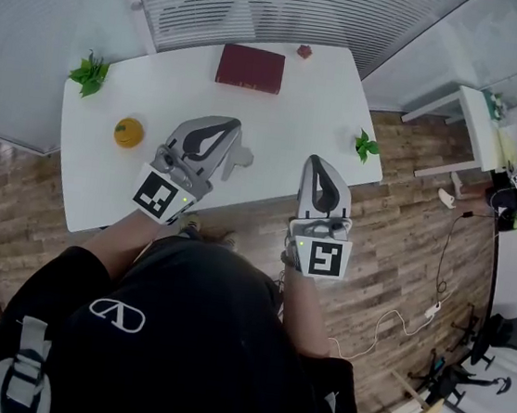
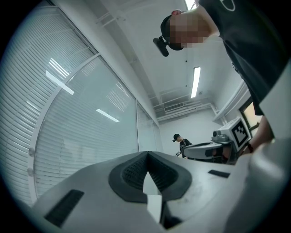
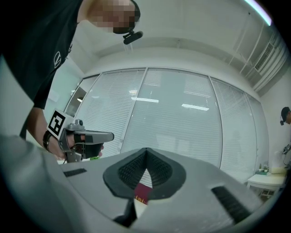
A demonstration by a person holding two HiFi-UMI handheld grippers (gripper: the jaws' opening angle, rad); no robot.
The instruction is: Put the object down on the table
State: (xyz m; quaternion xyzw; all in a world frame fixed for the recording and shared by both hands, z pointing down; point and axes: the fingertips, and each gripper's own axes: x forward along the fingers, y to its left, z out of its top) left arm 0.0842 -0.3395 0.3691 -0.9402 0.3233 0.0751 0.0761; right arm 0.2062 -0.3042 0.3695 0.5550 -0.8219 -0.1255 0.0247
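Left gripper, right gripper: pressed together, empty | dark red hardback book we judge stiff, heavyish; grip its spine edge.

White tabletop on brown wood-plank floor. Glazed wall with lowered white blinds beyond tabletop's far edge. Small white side table past tabletop's right edge. White power strip and cable on floor; black office chair farther right. Ceiling strip light lit.
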